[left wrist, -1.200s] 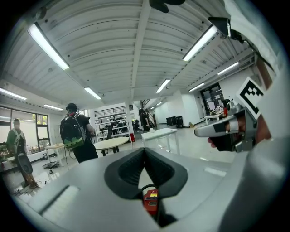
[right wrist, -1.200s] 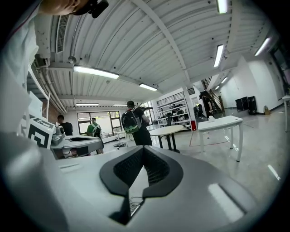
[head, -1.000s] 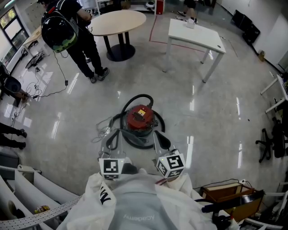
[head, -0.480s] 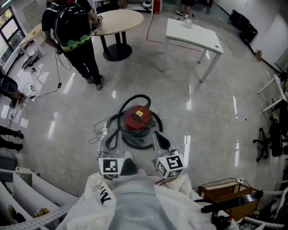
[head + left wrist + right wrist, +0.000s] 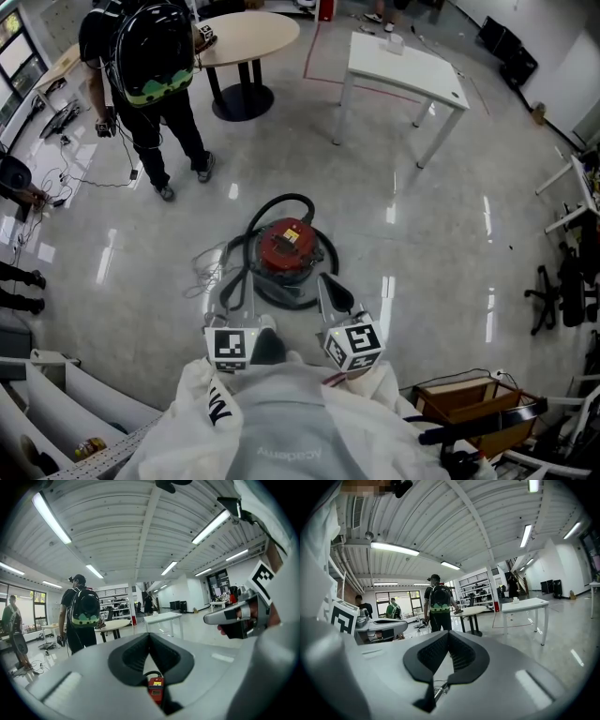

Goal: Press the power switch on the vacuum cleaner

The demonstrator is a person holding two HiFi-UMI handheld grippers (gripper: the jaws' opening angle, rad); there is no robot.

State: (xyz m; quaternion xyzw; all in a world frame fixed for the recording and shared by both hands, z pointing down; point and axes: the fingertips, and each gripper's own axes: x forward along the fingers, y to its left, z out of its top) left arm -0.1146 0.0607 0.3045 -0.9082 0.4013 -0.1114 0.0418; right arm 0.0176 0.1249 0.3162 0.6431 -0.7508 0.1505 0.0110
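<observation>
The vacuum cleaner (image 5: 286,247), a round drum with a red top and a black hose (image 5: 279,202) looped behind it, stands on the floor just ahead of me. A small label patch shows on the red lid; I cannot pick out the power switch. My left gripper (image 5: 235,289) and right gripper (image 5: 334,291) are held side by side close to my chest, short of the drum and apart from it. Both are shut on nothing. In the left gripper view the red lid (image 5: 155,689) shows below the closed left gripper (image 5: 149,637). The right gripper (image 5: 448,637) has its tips together too.
A person with a black and green backpack (image 5: 148,54) stands at the far left beside a round table (image 5: 246,33). A white table (image 5: 403,66) is at the back. Loose cable (image 5: 210,269) lies left of the drum. A brown box (image 5: 461,401) sits at my right.
The person with the backpack has walked left and turned away. Both grippers and the vacuum cleaner hold the same places.
</observation>
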